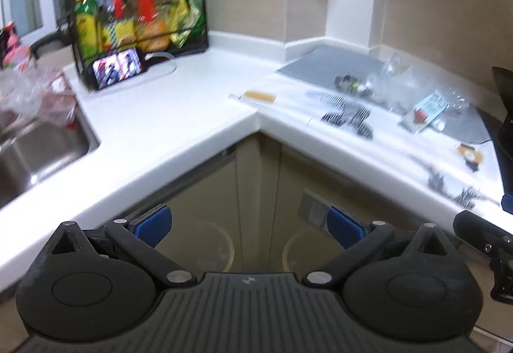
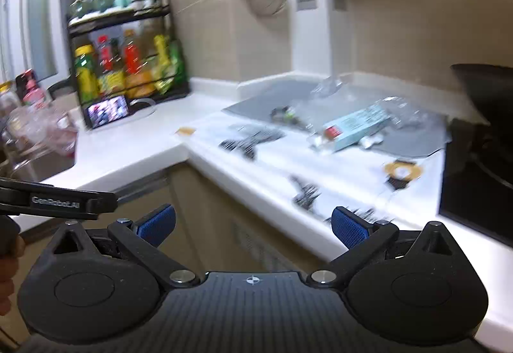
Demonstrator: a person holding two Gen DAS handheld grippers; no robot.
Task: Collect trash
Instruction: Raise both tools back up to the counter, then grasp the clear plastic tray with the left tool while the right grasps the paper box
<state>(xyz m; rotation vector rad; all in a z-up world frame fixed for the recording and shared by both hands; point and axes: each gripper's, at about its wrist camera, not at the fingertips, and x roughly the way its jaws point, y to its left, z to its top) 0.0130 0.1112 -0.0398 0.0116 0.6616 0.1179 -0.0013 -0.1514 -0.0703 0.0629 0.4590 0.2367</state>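
Everything's motion-blurred; crinkly clear plastic wrappers (image 2: 368, 115) on my glossy white counter (image 1: 179, 115), both claws (image 1: 250, 226) (image 2: 253, 224) spread wide, empty.

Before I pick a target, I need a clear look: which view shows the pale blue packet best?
The right wrist view: the blue packet lies nearer the middle, larger, its long side and red label visible, though blurred. The left wrist view shows it smaller, far right, foreshortened, amid clear plastic.
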